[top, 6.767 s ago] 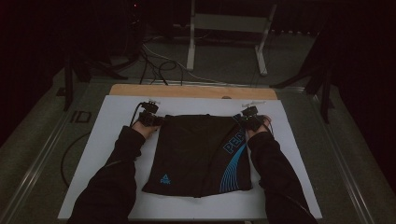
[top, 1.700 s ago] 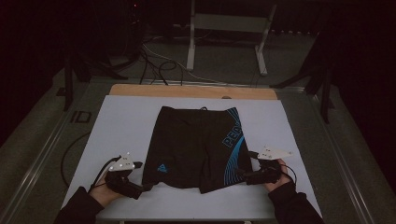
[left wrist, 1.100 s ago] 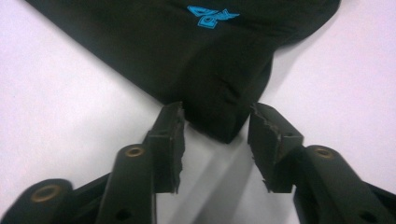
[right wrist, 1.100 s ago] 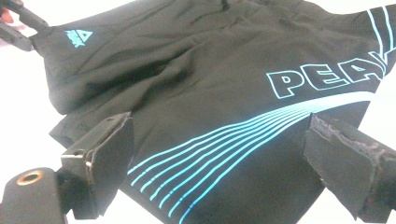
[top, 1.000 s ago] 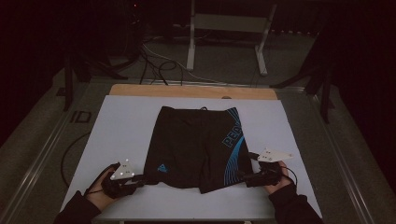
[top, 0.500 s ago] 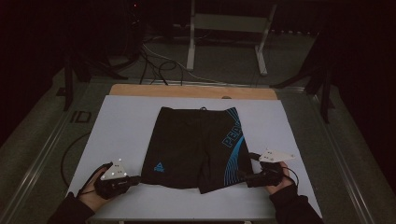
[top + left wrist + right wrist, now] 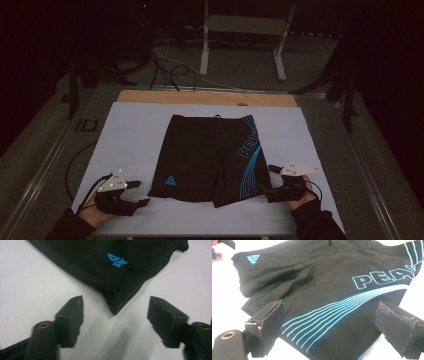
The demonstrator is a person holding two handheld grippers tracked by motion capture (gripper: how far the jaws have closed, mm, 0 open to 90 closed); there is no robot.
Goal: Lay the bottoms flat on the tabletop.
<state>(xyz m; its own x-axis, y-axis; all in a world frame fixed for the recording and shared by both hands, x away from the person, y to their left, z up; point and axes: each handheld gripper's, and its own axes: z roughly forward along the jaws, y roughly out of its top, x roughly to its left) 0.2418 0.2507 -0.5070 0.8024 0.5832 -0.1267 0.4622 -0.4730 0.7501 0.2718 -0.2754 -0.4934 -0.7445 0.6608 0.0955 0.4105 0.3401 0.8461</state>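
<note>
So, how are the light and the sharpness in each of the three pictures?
High view: dim, dark surroundings, only the white table lit, black shorts low in detail. Left gripper view: bright, washed-out table, soft shadow under the shorts' corner, jaws blurred. Right gripper view: sharp lettering, near jaws out of focus, table overexposed.

Beyond the tools we see a white sheet (image 7: 130,145) covering a wooden table (image 7: 200,97) whose bare far edge shows past it. Farther off from the tools, on the floor, we find tangled cables (image 7: 167,67) and a metal stand (image 7: 245,37) behind them.
</note>
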